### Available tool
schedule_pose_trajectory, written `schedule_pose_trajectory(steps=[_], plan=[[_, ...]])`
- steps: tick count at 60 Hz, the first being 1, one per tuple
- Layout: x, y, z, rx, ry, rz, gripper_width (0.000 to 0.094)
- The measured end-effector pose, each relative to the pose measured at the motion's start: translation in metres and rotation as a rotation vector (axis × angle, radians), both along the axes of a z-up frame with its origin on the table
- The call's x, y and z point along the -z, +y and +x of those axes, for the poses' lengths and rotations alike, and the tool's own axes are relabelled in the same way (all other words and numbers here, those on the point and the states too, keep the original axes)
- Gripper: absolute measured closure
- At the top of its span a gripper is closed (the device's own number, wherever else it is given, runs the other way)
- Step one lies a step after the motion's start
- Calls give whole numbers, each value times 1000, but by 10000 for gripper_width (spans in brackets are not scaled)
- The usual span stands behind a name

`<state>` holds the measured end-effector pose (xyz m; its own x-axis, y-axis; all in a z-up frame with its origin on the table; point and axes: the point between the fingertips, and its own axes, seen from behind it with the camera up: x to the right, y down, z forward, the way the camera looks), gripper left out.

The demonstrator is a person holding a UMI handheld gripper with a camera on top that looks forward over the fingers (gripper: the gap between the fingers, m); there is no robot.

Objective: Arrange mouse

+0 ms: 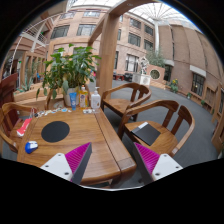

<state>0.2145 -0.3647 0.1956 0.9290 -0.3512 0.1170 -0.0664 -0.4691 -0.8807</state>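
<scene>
A small white and blue mouse lies on the wooden table, near its front left edge. Just beyond the mouse sits a round black mouse pad. My gripper hangs above the table's near right corner, well to the right of the mouse. It is open, and between its magenta pads only the table edge and floor show.
A potted plant and two bottles stand at the table's far end. A pink object lies at the left. Wooden chairs surround the table; the right one holds a dark item.
</scene>
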Motion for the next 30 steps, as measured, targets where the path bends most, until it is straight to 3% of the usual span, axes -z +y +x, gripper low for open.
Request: schedule_pose_trajectory(steps=[18,30], plan=[[68,-2,-25,-7,-14,-100,82],[137,0,-131,-185,72,-192,82]])
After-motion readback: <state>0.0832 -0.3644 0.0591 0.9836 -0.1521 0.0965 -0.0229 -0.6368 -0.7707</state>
